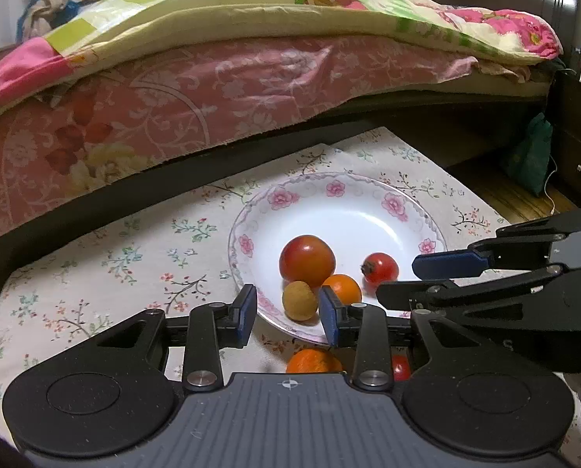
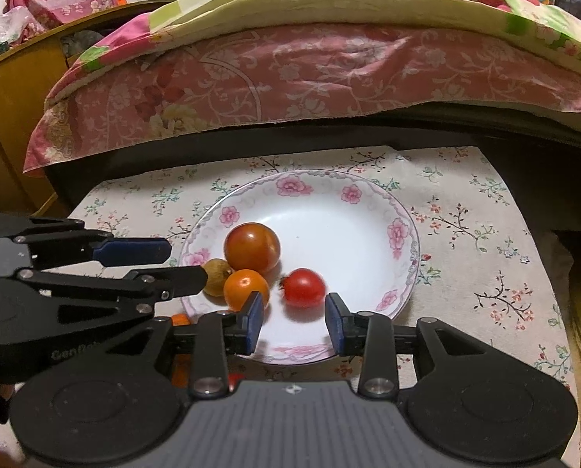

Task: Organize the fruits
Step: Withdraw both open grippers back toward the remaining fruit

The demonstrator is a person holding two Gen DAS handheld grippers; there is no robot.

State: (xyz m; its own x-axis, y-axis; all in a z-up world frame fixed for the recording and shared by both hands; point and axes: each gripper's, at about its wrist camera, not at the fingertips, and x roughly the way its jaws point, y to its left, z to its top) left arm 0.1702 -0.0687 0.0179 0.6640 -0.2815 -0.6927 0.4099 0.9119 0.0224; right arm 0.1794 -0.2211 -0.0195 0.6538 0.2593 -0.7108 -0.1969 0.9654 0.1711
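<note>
Over the near rim of the plate (image 2: 401, 210) both grippers hang with jaws a little apart and nothing between the pads: the left gripper (image 1: 288, 314) sits above the tan fruit (image 1: 299, 299), the right gripper (image 2: 293, 323) just short of the small tomato (image 2: 304, 286). Both look released, so the step in hand seems to be clearing the plate and going for the next fruit. To do it well, each gripper should probably lift straight back without nudging the round pieces, which would roll easily on the smooth dish. Four pieces lie in the plate: a big tomato (image 2: 252, 247), reddish-orange and glossy, touching an orange (image 2: 246, 288) and the tan fruit beside it; the small red tomato sits apart, its image slightly blurred. Another orange (image 1: 313, 360) and a red piece (image 1: 400, 367) lie on the flowered cloth (image 1: 95, 265) of the surface, near the plate, half hidden under the left gripper.
</note>
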